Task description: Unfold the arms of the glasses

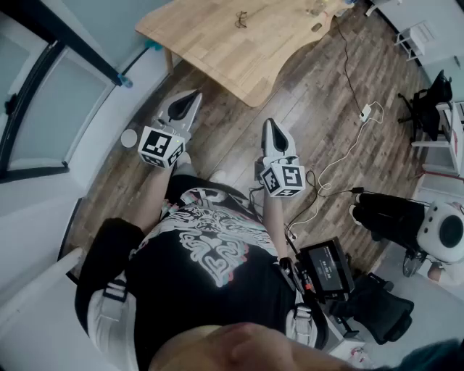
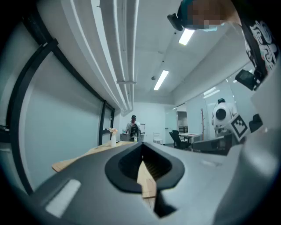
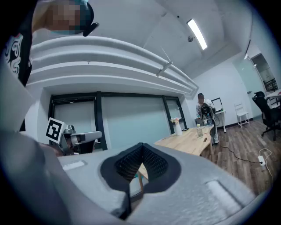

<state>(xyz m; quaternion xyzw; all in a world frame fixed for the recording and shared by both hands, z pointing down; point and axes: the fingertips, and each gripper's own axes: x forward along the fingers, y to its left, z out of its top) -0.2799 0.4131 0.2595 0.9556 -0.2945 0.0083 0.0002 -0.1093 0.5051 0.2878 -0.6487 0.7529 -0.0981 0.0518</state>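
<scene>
1. Left gripper [image 1: 193,98] and right gripper [image 1: 270,127], held close by the torso: jaws of each pressed together, nothing between them.
2. Wooden table [image 1: 217,51] beyond, at 12 o'clock.
3. Glasses [image 1: 241,19] lying on it, well apart from both grippers: 1 o'clock from the left, near 12 o'clock from the right.

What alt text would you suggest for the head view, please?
Seen from above, a person holds the left gripper and right gripper over a wooden floor, both empty and short of a wooden table. A pair of glasses lies on the table, untouched.
</scene>
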